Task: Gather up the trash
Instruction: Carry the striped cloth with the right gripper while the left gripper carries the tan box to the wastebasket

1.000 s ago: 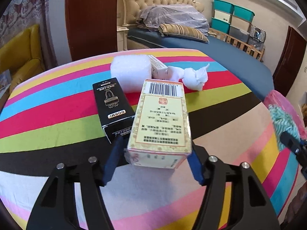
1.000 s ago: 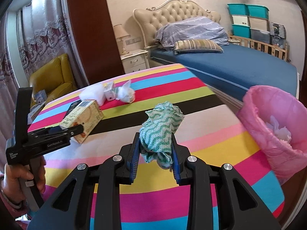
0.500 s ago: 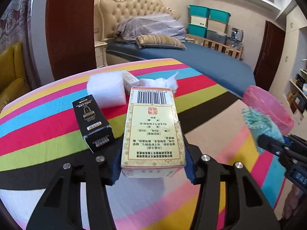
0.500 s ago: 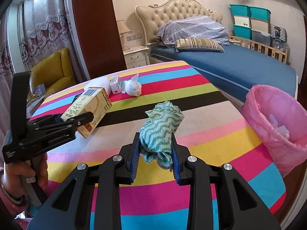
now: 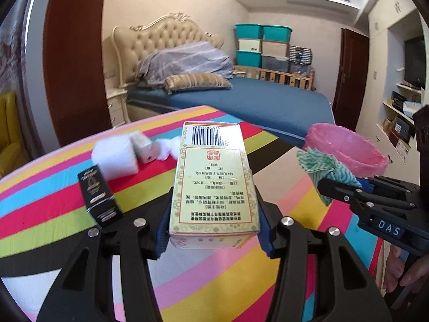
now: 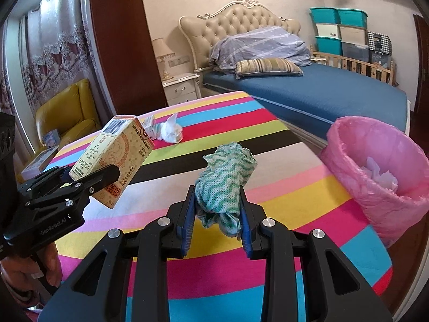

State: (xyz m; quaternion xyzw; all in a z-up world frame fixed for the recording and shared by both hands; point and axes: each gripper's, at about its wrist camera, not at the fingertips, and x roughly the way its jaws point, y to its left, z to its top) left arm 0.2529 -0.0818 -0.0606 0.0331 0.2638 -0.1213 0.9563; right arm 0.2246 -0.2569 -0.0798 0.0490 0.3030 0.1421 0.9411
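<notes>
My left gripper [image 5: 213,228] is shut on a yellow carton with a barcode [image 5: 214,182] and holds it tilted above the striped table. From the right wrist view, the carton [image 6: 112,155] hangs at the left in that gripper [image 6: 88,179]. A crumpled green-and-white cloth [image 6: 225,171] sticks up from my right gripper [image 6: 217,214], which is shut on it. A pink-lined trash bin [image 6: 375,161] stands past the table's right edge with white scraps inside. In the left wrist view the cloth [image 5: 321,163] is just in front of the bin [image 5: 346,145].
On the table's far side lie a black box [image 5: 99,196], a white foam block [image 5: 115,155], a small white box [image 5: 143,147] and a crumpled tissue [image 6: 170,131]. A bed stands behind the table [image 5: 228,281], a yellow armchair [image 6: 69,107] to the left.
My left gripper's jaws closed onto the yellow carton, lifted it off the table and swung it right, toward the bin. The right gripper kept its hold on the cloth and barely moved.
</notes>
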